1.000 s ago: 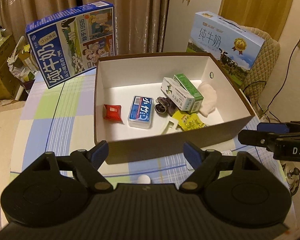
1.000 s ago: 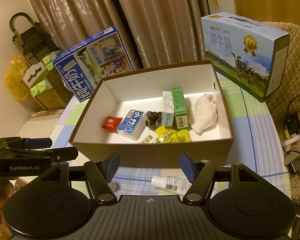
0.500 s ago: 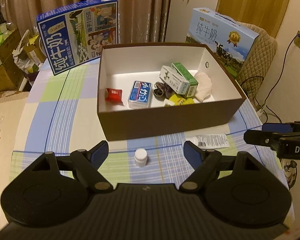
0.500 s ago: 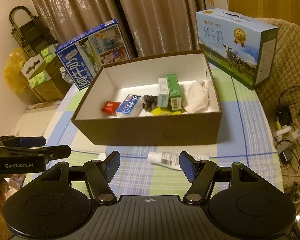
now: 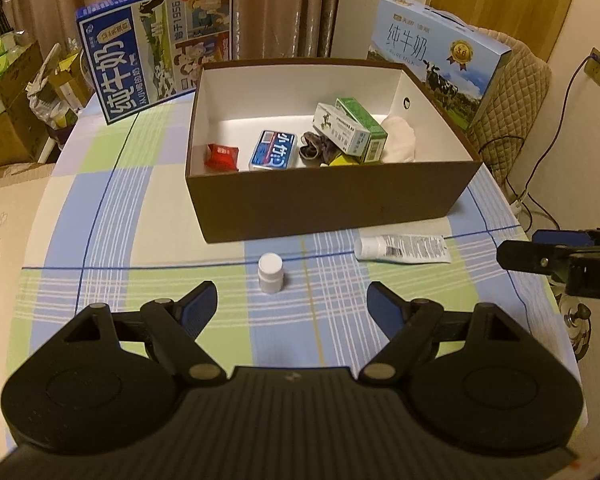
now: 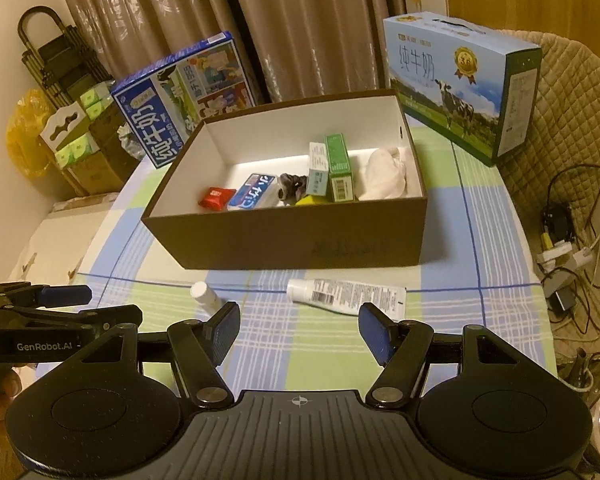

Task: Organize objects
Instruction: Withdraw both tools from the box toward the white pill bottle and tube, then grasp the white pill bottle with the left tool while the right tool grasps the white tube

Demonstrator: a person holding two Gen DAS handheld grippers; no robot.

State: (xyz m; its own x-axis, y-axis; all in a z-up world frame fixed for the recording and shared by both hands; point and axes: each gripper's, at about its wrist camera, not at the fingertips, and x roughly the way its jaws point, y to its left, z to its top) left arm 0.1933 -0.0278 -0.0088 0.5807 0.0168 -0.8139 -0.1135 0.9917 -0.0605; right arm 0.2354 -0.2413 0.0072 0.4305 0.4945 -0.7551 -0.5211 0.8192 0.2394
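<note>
Jaws of left gripper [image 5: 290,308] and right gripper [image 6: 299,332] spread, empty; box [image 5: 332,208] mostly filled, while bottle [image 5: 271,273] and tube [image 5: 404,249] wait near the tabletop's front edge

"GenRobot.AI" on left gripper [image 6: 66,300]; "纯牛奶", perhaps "PURE MILK", on light-blue carton [image 5: 440,60]

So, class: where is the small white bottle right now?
In the left wrist view, the small white bottle stands upright on the checked tablecloth, before the brown box, left of the white tube.
</note>
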